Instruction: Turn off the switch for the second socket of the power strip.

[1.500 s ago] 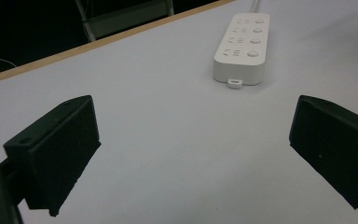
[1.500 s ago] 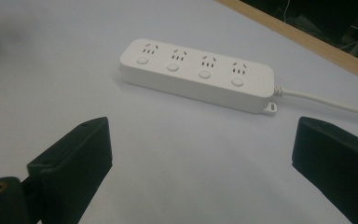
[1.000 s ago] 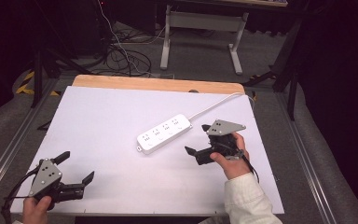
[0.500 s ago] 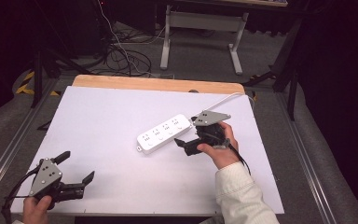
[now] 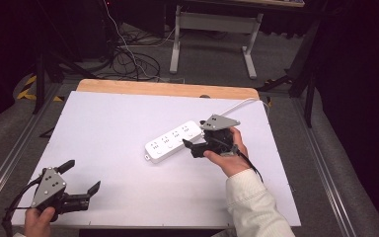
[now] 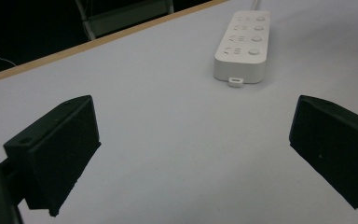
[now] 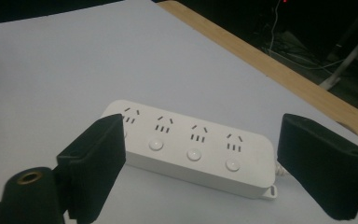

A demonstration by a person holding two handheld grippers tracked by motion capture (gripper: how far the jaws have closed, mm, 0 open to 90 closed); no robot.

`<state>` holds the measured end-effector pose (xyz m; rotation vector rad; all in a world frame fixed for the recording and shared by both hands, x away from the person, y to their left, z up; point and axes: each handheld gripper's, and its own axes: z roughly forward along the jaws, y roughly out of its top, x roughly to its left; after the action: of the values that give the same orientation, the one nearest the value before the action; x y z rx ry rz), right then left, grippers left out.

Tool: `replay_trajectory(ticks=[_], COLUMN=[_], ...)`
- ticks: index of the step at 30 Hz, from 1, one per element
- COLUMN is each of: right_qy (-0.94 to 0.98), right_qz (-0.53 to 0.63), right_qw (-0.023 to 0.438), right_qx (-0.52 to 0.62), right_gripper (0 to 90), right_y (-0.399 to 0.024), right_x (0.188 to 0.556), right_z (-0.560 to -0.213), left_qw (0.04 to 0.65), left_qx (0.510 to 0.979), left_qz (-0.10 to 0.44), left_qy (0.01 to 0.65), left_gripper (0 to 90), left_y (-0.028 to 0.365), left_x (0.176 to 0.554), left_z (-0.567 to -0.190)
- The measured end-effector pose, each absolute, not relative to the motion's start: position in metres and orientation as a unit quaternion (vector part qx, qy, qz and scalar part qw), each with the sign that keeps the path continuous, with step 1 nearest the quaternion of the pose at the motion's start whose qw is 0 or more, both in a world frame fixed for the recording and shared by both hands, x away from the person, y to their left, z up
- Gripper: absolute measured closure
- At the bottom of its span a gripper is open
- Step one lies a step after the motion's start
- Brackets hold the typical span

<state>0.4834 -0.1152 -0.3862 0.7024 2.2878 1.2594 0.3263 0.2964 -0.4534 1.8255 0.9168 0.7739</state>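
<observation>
A white power strip (image 5: 173, 140) with several sockets and round buttons lies at an angle in the middle of the white table top (image 5: 103, 123). My right gripper (image 5: 190, 148) is open and sits low at the strip's near right end, its jaws pointing left along it. In the right gripper view the strip (image 7: 191, 147) lies just beyond my spread jaws (image 7: 205, 133), one jaw overlapping its left end. My left gripper (image 5: 83, 177) is open near the front left corner, holding nothing. From there the strip (image 6: 242, 46) lies far ahead of the wide-apart jaws (image 6: 193, 140).
The strip's white cable (image 5: 237, 104) runs off to the table's back right. A wooden strip (image 5: 153, 89) borders the far edge. Beyond it are floor cables (image 5: 128, 59) and a white desk frame (image 5: 212, 29). Metal rails (image 5: 10, 158) flank the table.
My right gripper has moved left and forward, from a spot apart from the strip to right against its near right end. The left gripper has stayed put.
</observation>
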Motion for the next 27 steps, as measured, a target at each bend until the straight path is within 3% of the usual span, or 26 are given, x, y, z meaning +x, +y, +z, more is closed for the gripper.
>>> replay_trajectory(ticks=[1, 2, 4, 5, 6, 8, 9, 11, 27], right_qy=[0.838, 0.837, 0.837, 0.835, 0.835, 0.831, 0.827, 0.825, 0.835], right_qz=[0.459, 0.459, 0.458, 0.458, 0.458, 0.461, 0.463, 0.463, 0.452], right_qw=[0.157, 0.164, 0.17, 0.177, 0.177, 0.177, 0.172, 0.17, 0.156], right_qx=[0.251, 0.25, 0.245, 0.247, 0.247, 0.254, 0.269, 0.275, 0.272], right_gripper=[47.5, 54.6, 59.0, 66.7, 66.7, 75.8, 85.7, 90.0, 90.0], right_y=[-0.117, -0.116, -0.115, -0.113, -0.113, -0.112, -0.112, -0.111, -0.094], right_x=[0.487, 0.487, 0.488, 0.489, 0.489, 0.492, 0.496, 0.497, 0.527], right_z=[-0.386, -0.386, -0.386, -0.386, -0.386, -0.386, -0.387, -0.388, -0.418], left_qw=[0.457, 0.456, 0.458, 0.458, 0.458, 0.457, 0.457, 0.457, 0.457], left_qx=[0.743, 0.745, 0.746, 0.746, 0.746, 0.746, 0.746, 0.746, 0.745], left_qz=[0.319, 0.318, 0.313, 0.313, 0.313, 0.315, 0.316, 0.316, 0.317], left_qy=[0.371, 0.369, 0.369, 0.369, 0.369, 0.368, 0.368, 0.368, 0.367], left_gripper=[2.1, 2.1, 2.1, 2.1, 2.1, 2.1, 2.1, 2.1, 2.1], left_y=[0.296, 0.296, 0.296, 0.295, 0.296, 0.296, 0.296, 0.296, 0.297], left_x=[0.327, 0.327, 0.326, 0.326, 0.326, 0.327, 0.327, 0.327, 0.327], left_z=[-0.453, -0.453, -0.454, -0.454, -0.454, -0.453, -0.453, -0.453, -0.453])
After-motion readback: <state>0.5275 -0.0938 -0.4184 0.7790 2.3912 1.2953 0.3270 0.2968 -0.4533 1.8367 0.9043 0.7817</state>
